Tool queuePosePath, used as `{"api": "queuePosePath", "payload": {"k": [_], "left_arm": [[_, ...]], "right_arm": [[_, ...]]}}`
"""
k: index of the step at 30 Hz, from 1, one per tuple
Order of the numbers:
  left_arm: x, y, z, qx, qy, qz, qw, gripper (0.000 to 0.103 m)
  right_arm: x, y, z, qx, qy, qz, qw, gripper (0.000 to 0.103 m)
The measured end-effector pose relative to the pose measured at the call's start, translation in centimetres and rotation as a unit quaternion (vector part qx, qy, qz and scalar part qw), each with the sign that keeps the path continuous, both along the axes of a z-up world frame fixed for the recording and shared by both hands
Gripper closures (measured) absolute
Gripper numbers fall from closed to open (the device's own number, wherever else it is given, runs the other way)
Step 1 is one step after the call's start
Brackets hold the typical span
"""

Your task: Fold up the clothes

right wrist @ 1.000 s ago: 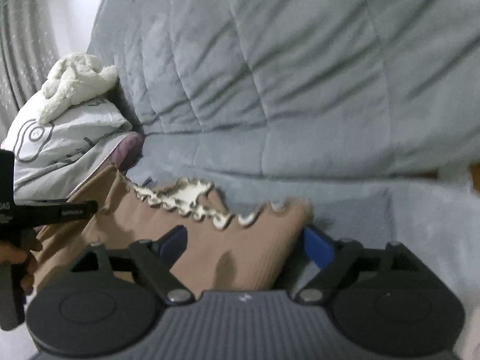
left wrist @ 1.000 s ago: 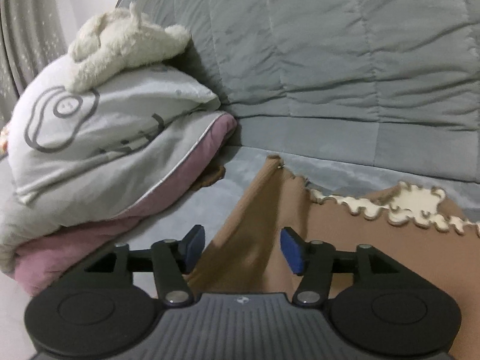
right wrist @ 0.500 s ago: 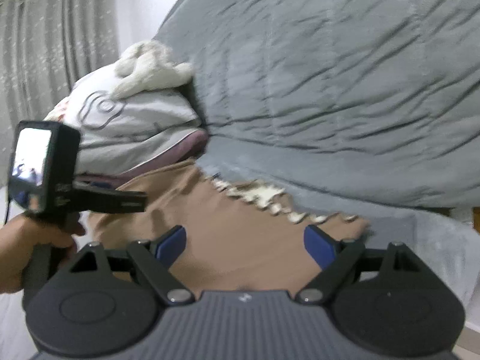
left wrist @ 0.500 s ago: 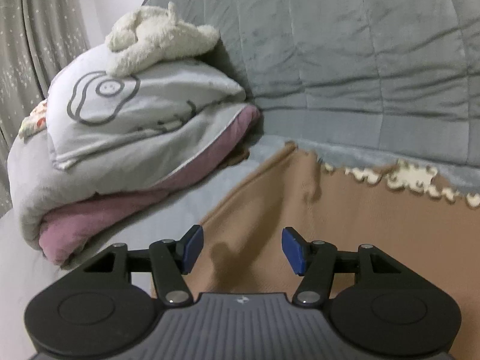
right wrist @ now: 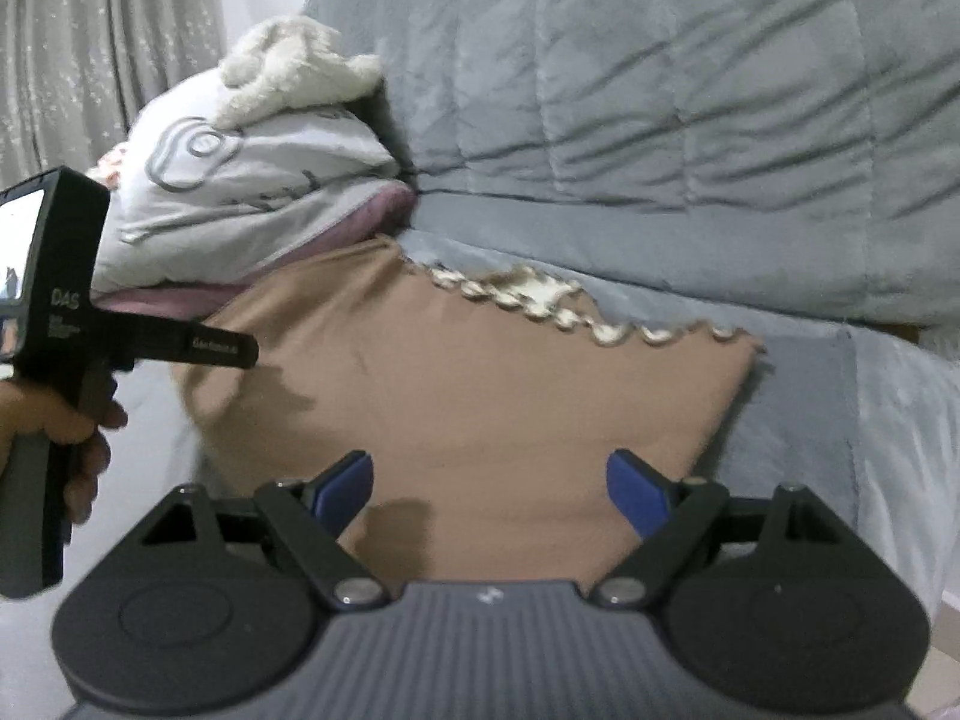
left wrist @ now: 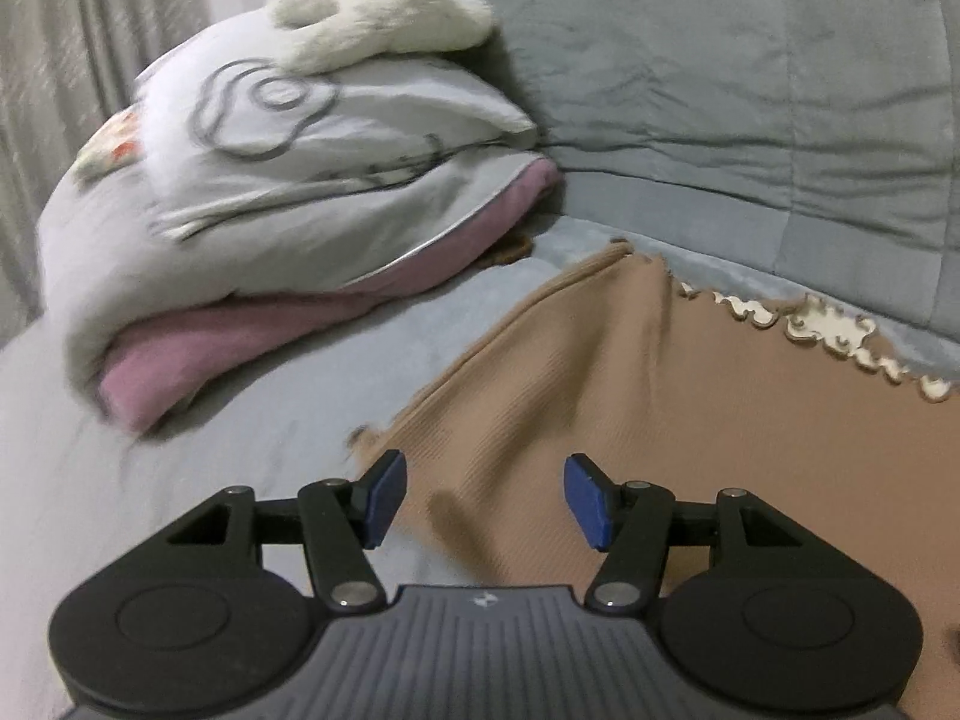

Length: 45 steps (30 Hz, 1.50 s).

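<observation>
A brown ribbed garment (left wrist: 690, 432) (right wrist: 468, 396) with a cream lace trim (left wrist: 840, 336) (right wrist: 540, 294) lies spread flat on the grey bed cover. My left gripper (left wrist: 485, 501) hovers open above its left edge, nothing between the blue pads. My right gripper (right wrist: 489, 495) stands wide open over the garment's near edge, also holding nothing. In the right wrist view the left gripper's body and the hand holding it (right wrist: 54, 420) show at the far left, beside the garment.
A stack of folded grey and pink bedding (left wrist: 288, 204) (right wrist: 252, 204) with a white plush toy (left wrist: 372, 6) (right wrist: 288, 66) on top sits at the left. A grey quilted backrest (right wrist: 660, 90) rises behind. Curtains (right wrist: 90, 48) hang at far left.
Both grippers have drawn back toward me from the garment's far edge. The garment, earlier bunched near the right gripper, now lies spread out flat. Both stay open.
</observation>
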<state>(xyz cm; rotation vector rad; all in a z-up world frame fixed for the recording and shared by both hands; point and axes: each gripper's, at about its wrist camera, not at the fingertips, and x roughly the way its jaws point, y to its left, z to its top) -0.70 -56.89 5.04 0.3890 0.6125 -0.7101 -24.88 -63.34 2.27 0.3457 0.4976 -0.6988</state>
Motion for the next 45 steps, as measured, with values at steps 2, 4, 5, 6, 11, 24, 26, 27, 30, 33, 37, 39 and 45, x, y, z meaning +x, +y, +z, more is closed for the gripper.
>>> {"api": "queuePosePath", "payload": {"k": [2, 4, 5, 6, 11, 24, 26, 27, 30, 33, 37, 39, 45], "left_arm": [[-0.8, 2.4, 1.2, -0.005, 0.007, 0.016, 0.9998, 0.043], [-1.7, 5.1, 2.4, -0.012, 0.011, 0.033, 0.9993, 0.035], [-2.1, 6.3, 2.9, -0.013, 0.011, 0.041, 0.999, 0.034], [-2.6, 7.6, 3.4, -0.015, 0.01, 0.051, 0.9986, 0.031], [-4.7, 16.3, 5.5, -0.031, 0.007, 0.114, 0.9929, 0.018], [-7.0, 35.2, 6.1, -0.013, 0.024, 0.236, 0.9713, 0.0], [-7.1, 38.3, 5.9, -0.011, 0.029, 0.255, 0.9664, 0.0], [-7.1, 39.0, 5.9, -0.01, 0.031, 0.26, 0.9651, 0.0], [-7.1, 42.7, 5.3, -0.002, 0.036, 0.291, 0.9561, 0.0], [-6.8, 46.5, 4.2, 0.007, 0.043, 0.323, 0.9454, 0.0], [-6.3, 50.5, 2.4, 0.009, 0.057, 0.355, 0.9331, 0.0], [-6.0, 52.0, 1.5, 0.011, 0.066, 0.37, 0.9267, 0.0], [-5.0, 55.3, -1.3, -0.002, 0.071, 0.395, 0.9157, 0.0]], "right_arm": [[0.3, 1.4, 1.4, -0.005, -0.006, 0.015, 1.0, 0.015], [0.5, 2.6, 2.5, -0.009, -0.009, 0.03, 0.999, 0.014], [0.7, 3.7, 3.4, -0.013, -0.012, 0.042, 0.999, 0.012], [0.8, 4.7, 4.0, -0.017, -0.015, 0.051, 0.998, 0.009], [1.7, 9.9, 6.6, -0.026, -0.024, 0.099, 0.994, 0.004], [4.8, 24.5, 9.3, -0.016, -0.009, 0.214, 0.977, 0.0], [5.3, 27.0, 9.3, -0.017, -0.006, 0.226, 0.974, 0.0], [5.6, 28.0, 9.3, -0.017, -0.005, 0.231, 0.973, 0.0], [6.7, 31.5, 8.9, -0.015, 0.003, 0.251, 0.968, 0.0], [7.7, 35.4, 8.3, -0.014, 0.013, 0.274, 0.962, 0.0], [9.4, 39.1, 7.2, -0.008, 0.027, 0.298, 0.954, 0.0], [10.2, 40.6, 6.6, -0.006, 0.031, 0.306, 0.951, 0.0], [13.2, 43.3, 4.1, -0.008, 0.045, 0.32, 0.946, 0.0]]}}
